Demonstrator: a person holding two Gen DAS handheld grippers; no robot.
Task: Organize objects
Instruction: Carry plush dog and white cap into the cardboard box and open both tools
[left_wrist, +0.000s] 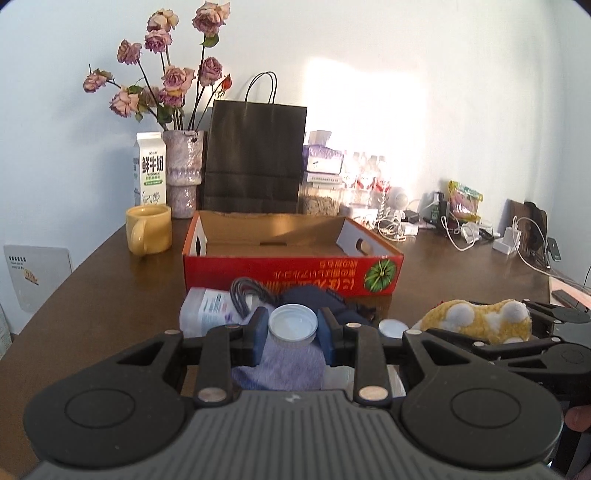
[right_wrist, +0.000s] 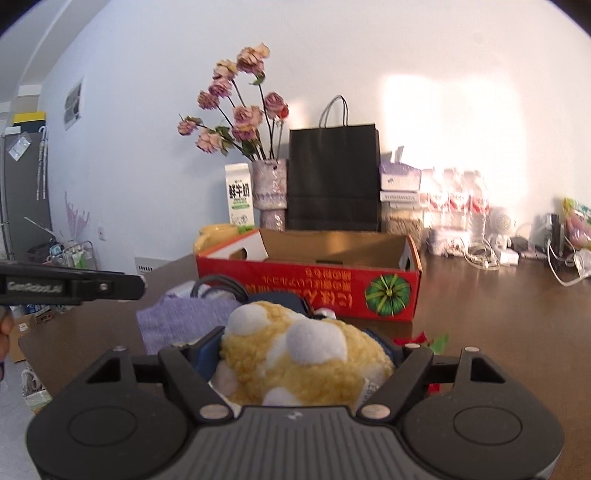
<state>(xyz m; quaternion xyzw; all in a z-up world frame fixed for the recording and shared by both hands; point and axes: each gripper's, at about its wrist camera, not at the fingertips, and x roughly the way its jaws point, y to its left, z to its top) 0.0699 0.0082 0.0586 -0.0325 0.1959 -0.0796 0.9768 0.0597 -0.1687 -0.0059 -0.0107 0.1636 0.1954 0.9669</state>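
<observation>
My left gripper (left_wrist: 293, 326) is shut on a white round lid (left_wrist: 293, 324), held above a lilac cloth (left_wrist: 284, 365). My right gripper (right_wrist: 301, 350) is shut on a yellow plush toy with white spots (right_wrist: 299, 354); the toy also shows in the left wrist view (left_wrist: 480, 319). An open red cardboard box (left_wrist: 291, 273) lies just beyond both grippers, its inside bare. A dark blue item with a coiled black cable (left_wrist: 247, 295) and a clear plastic pack (left_wrist: 207, 310) lie in front of the box.
A yellow mug (left_wrist: 147, 229), milk carton (left_wrist: 149, 168), vase of dried roses (left_wrist: 183, 173) and black paper bag (left_wrist: 255, 158) stand behind the box. Bottles, chargers and cables (left_wrist: 461, 225) clutter the back right. The brown table's (left_wrist: 92, 295) left edge is near.
</observation>
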